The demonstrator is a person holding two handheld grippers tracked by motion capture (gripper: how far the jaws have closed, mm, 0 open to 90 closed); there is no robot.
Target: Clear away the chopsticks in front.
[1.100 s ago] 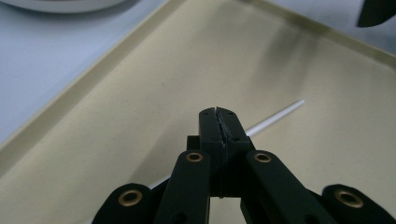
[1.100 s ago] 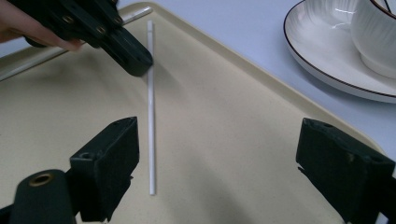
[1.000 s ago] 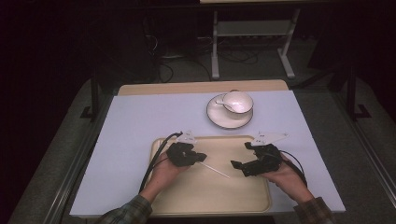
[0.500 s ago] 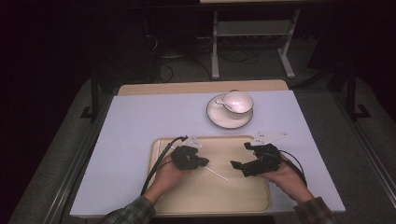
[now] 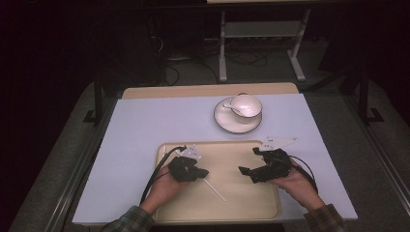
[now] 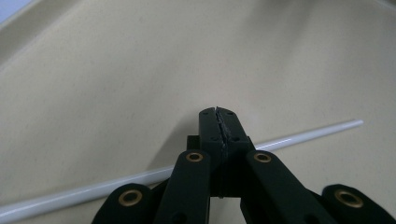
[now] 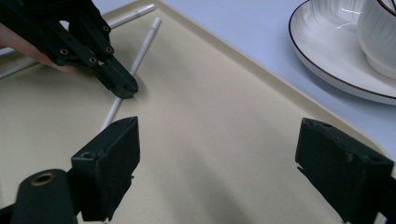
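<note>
Left gripper (image 5: 200,172), jaws pressed together over the white straw (image 6: 303,136) lying mid-tray (image 5: 270,212) toward its near edge, should probably lift level and slow; right gripper (image 7: 217,163), jaws wide apart, waits near the right edge.

Wooden table (image 5: 208,90) covered by a pale lilac sheet (image 5: 145,125), lit from above; everything around it is dark. Grey carpet floor (image 5: 58,164) either side of the table. Behind the table, a white metal stand (image 5: 261,36) with a low shelf, tangled cables (image 5: 193,58) on the floor left of it. Black frame posts (image 5: 98,96) flank the table's far corners.
</note>
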